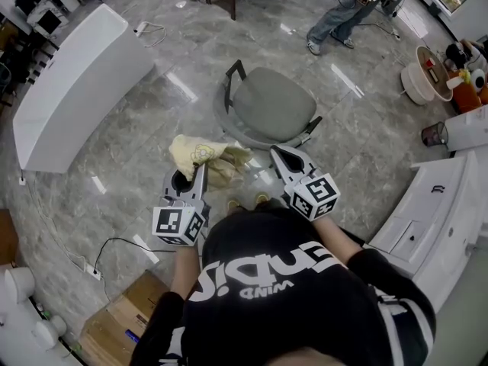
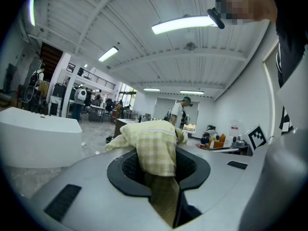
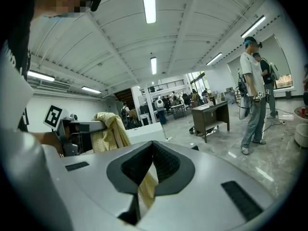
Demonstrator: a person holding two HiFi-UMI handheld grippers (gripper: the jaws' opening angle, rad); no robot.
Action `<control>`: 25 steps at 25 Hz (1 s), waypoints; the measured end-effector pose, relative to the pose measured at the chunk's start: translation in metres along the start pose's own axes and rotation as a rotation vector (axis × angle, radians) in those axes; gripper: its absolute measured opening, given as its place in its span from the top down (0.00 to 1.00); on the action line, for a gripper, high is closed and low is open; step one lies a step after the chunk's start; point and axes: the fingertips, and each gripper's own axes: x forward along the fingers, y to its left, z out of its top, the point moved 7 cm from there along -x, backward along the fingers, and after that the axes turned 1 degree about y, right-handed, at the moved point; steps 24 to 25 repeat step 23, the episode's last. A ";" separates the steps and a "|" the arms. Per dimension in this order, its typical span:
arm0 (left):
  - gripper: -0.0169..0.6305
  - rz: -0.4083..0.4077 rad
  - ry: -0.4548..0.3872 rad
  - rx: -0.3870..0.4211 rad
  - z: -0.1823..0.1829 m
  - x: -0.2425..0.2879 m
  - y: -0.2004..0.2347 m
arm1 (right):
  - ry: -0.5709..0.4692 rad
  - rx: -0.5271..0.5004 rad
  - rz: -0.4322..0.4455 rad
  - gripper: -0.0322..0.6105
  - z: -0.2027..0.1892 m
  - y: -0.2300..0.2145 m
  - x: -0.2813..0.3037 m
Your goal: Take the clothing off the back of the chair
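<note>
Left gripper (image 1: pixel 201 171) is clamping the yellow shirt (image 1: pixel 200 155), right gripper (image 1: pixel 275 153) is pinching a strip of it shut, chair (image 1: pixel 271 105) sitting at 12 o'clock.

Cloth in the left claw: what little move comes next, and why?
Probably pull the left claw back a little, away from the chair. It is shut on the cloth, which bunches close by the chair's edge, so a small pull should carry it clear.

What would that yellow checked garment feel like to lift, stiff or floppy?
Probably floppy: the yellow checked garment droops over the left gripper pinching it and bunches in folds. Likely light, since a small pinch holds it up. Its hanging ends might snag the chair.
</note>
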 end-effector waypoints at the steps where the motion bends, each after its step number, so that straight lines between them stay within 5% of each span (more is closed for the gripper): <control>1: 0.80 -0.001 0.001 0.000 0.000 0.000 -0.001 | 0.000 -0.001 0.001 0.93 0.000 0.000 0.000; 25: 0.80 0.013 0.030 -0.017 -0.005 -0.001 0.008 | 0.009 0.006 0.013 0.93 -0.002 0.004 0.008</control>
